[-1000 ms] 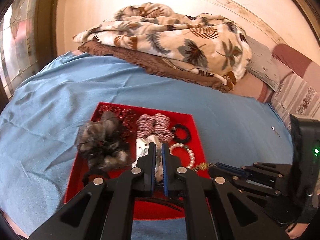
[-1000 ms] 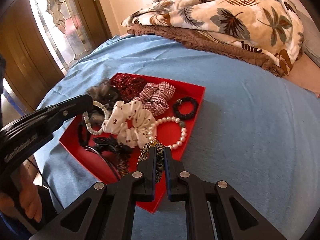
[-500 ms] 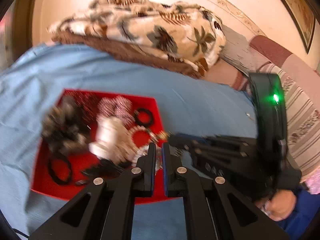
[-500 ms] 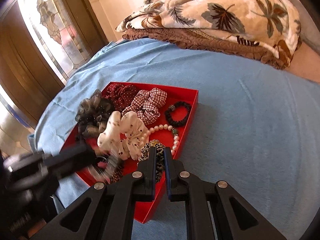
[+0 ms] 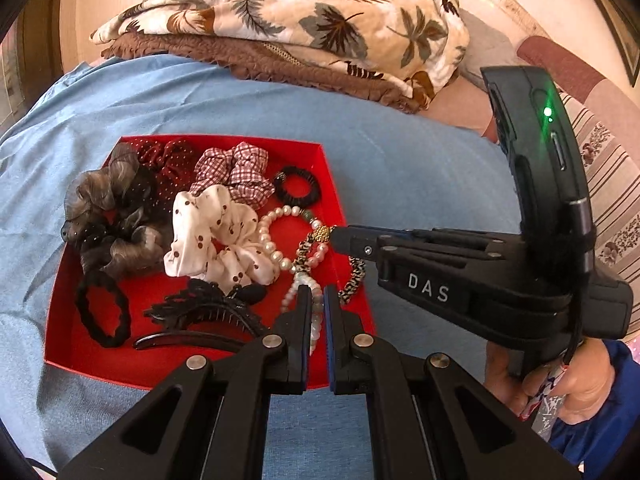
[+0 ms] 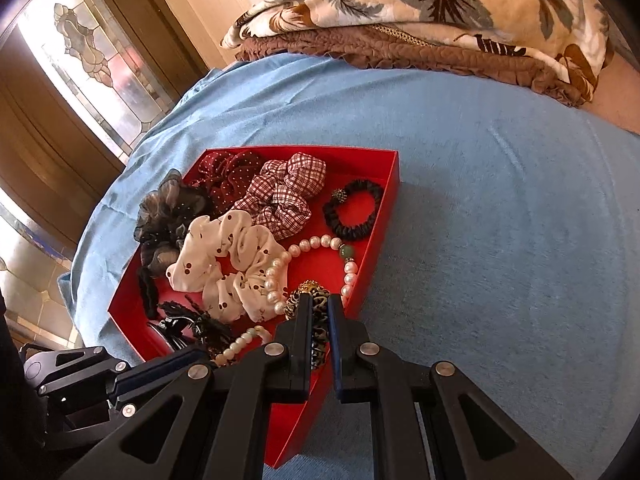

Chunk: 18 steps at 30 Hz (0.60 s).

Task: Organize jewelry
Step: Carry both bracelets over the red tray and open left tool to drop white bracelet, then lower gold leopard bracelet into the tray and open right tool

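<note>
A red tray (image 5: 332, 184) (image 6: 376, 240) on the blue bedcover holds several scrunchies, a pearl bracelet (image 5: 272, 240) (image 6: 316, 244), a black hair band and a black claw clip (image 5: 200, 312). My left gripper (image 5: 318, 294) is shut on a second pearl bracelet (image 5: 314, 320) (image 6: 240, 340) over the tray's front right corner. My right gripper (image 6: 320, 300) (image 5: 340, 236) is shut on a leopard-pattern bracelet with a gold bead (image 6: 318, 320) (image 5: 320, 234), held over the tray's right edge.
A folded leaf-print blanket (image 5: 320, 20) (image 6: 440, 12) on a brown quilt lies at the far side of the bed. Striped cushions (image 5: 612, 184) are to the right. A stained-glass door (image 6: 92, 60) stands to the left.
My left gripper swung right and then drew back with the pearl bracelet toward the tray's front right corner. My right gripper stays shut on the leopard bracelet and has shifted slightly.
</note>
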{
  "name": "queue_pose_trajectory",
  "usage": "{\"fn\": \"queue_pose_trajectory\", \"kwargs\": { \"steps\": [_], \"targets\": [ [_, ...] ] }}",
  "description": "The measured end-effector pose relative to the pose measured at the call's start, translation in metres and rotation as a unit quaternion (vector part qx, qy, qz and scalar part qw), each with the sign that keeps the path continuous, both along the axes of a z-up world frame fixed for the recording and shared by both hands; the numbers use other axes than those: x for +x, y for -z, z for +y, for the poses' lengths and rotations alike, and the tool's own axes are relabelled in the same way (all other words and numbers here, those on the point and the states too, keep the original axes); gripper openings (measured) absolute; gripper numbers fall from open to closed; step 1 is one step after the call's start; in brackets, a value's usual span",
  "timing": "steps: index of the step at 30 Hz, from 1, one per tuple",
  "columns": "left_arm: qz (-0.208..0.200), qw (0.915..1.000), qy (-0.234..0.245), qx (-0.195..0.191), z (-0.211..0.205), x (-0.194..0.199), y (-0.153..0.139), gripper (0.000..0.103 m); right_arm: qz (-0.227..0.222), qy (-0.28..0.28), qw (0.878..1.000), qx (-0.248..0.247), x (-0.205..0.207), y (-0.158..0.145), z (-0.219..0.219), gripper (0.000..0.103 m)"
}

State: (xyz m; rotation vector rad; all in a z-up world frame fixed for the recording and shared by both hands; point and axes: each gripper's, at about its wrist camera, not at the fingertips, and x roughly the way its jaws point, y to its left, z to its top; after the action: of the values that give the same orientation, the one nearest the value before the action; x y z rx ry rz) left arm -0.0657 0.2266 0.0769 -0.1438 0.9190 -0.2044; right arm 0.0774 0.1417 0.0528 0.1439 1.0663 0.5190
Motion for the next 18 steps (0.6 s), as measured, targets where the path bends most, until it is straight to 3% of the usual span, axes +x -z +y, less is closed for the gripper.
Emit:
{"fn": "queue_pose_trajectory", "kwargs": {
  "steps": [10,14,18],
  "targets": [
    [-0.011,0.9996,-0.006,0.025,-0.003,-0.003,-0.004,0.008,0.010,-0.006,1.000,0.007,-0.002,0.005,0.003,0.009],
    [-0.027,0.9989,-0.012,0.035,-0.003,-0.007,-0.010,0.022,0.013,0.000,1.000,0.016,-0.002,0.004,0.000,0.010],
    [-0.051,0.9964,-0.025,0.064,-0.005,-0.012,-0.016,0.028,0.015,0.006,1.000,0.023,-0.002,0.002,-0.004,0.010]
  ]
}}
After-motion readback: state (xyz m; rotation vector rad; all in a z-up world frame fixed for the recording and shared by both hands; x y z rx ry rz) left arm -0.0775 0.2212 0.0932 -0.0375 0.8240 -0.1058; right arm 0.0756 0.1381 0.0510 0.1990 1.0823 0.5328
